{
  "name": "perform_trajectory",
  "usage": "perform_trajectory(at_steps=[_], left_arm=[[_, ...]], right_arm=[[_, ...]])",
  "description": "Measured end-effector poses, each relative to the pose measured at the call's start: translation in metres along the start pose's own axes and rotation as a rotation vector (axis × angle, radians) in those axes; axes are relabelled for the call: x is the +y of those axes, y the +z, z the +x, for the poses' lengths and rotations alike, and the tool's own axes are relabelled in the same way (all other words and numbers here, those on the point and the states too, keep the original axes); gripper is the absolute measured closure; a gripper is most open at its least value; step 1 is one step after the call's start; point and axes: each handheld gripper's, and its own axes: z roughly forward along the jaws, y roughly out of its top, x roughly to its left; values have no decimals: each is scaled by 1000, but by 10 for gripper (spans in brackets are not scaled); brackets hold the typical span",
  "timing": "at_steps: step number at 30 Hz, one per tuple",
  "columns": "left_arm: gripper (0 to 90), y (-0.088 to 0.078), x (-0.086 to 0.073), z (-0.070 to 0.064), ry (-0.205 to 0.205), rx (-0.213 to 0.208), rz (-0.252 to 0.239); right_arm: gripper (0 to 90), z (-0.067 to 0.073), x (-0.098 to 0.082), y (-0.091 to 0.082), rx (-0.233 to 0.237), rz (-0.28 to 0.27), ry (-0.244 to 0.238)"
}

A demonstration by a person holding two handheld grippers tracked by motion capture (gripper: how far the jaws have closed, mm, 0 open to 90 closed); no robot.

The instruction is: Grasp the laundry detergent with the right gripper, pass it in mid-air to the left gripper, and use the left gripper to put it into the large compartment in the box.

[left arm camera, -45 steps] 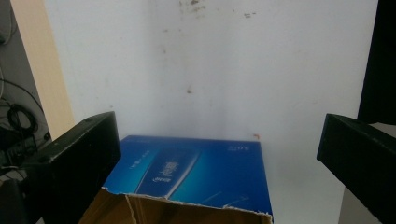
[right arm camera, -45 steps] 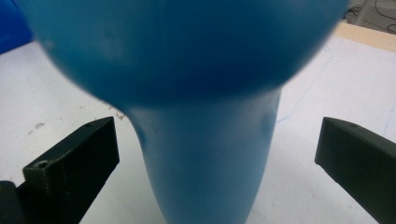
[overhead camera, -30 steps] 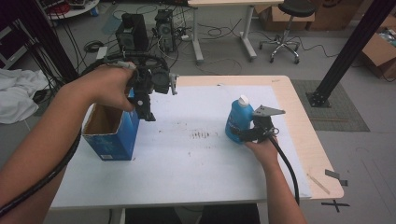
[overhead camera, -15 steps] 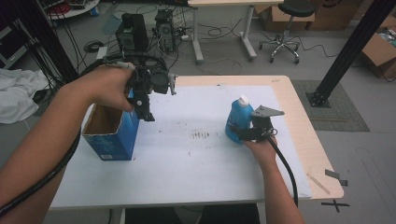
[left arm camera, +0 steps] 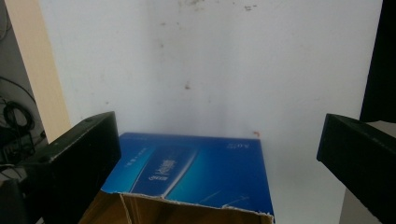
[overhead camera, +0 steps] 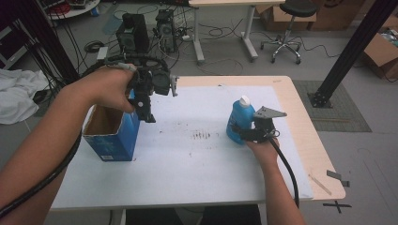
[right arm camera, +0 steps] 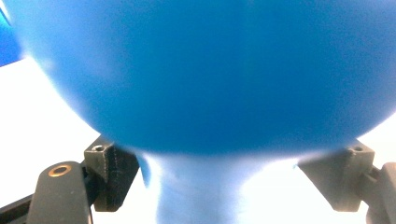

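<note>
Right gripper (overhead camera: 244,132): jaws just closing, now clamped on blue bottle (overhead camera: 238,121). Left gripper (overhead camera: 146,115): jaws spread, above open box (overhead camera: 112,136) at 9 o'clock

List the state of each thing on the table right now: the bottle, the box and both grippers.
blue bottle: upright on the table, white cap on, between the right gripper's jaws.
blue box: upright near the table's left edge, top torn open, nothing visible inside.
left gripper: open, held above the box, holding nothing.
right gripper: jaws just been closing around the bottle's lower body; firm grip unclear.
</note>
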Motion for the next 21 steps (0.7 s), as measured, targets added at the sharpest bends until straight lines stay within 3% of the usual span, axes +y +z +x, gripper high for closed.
perform_trajectory(at_steps=[21], left_arm=[[1,3,1,-2,5,5,6]], right_arm=[[302,2,-2,-1,13,-16,-7]])
